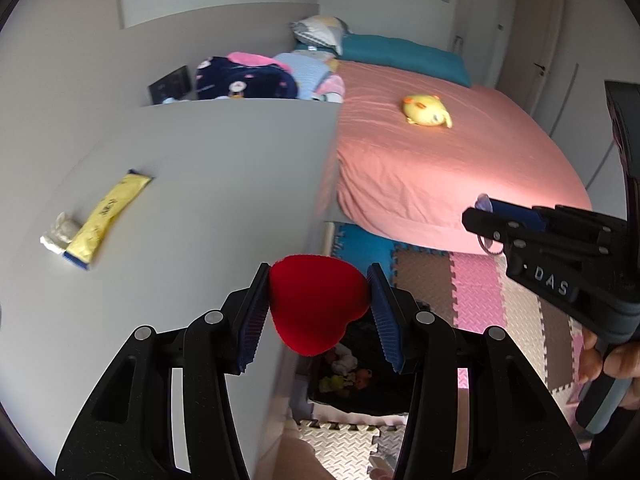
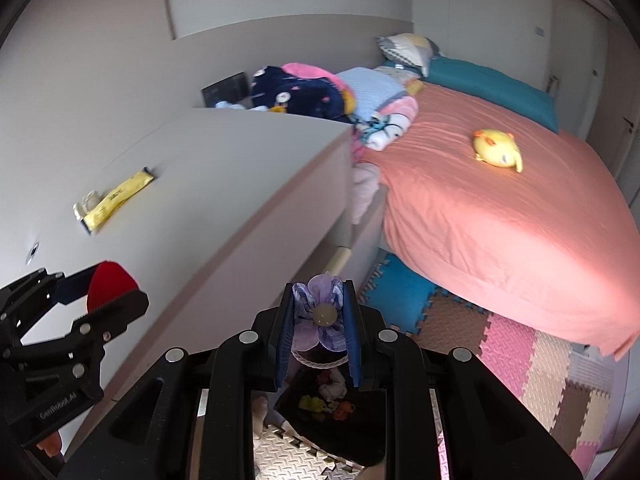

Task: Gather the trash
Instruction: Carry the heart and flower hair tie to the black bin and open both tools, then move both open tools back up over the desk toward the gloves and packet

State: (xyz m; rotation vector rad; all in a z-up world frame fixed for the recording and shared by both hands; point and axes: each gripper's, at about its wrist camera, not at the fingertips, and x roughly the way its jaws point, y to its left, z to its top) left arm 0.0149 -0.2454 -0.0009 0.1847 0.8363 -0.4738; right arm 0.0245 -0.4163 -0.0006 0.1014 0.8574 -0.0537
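Between the left claw (image 1: 318, 312) pads, a red heart (image 1: 316, 308) sits clamped.

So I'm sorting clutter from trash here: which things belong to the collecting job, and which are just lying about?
Job:
- red heart, held by left gripper
- purple flower, held by right gripper
- yellow sachet and crumpled wrapper on the desk
- black bin below

Lying about:
- yellow plush
- folded clothes
- pillow
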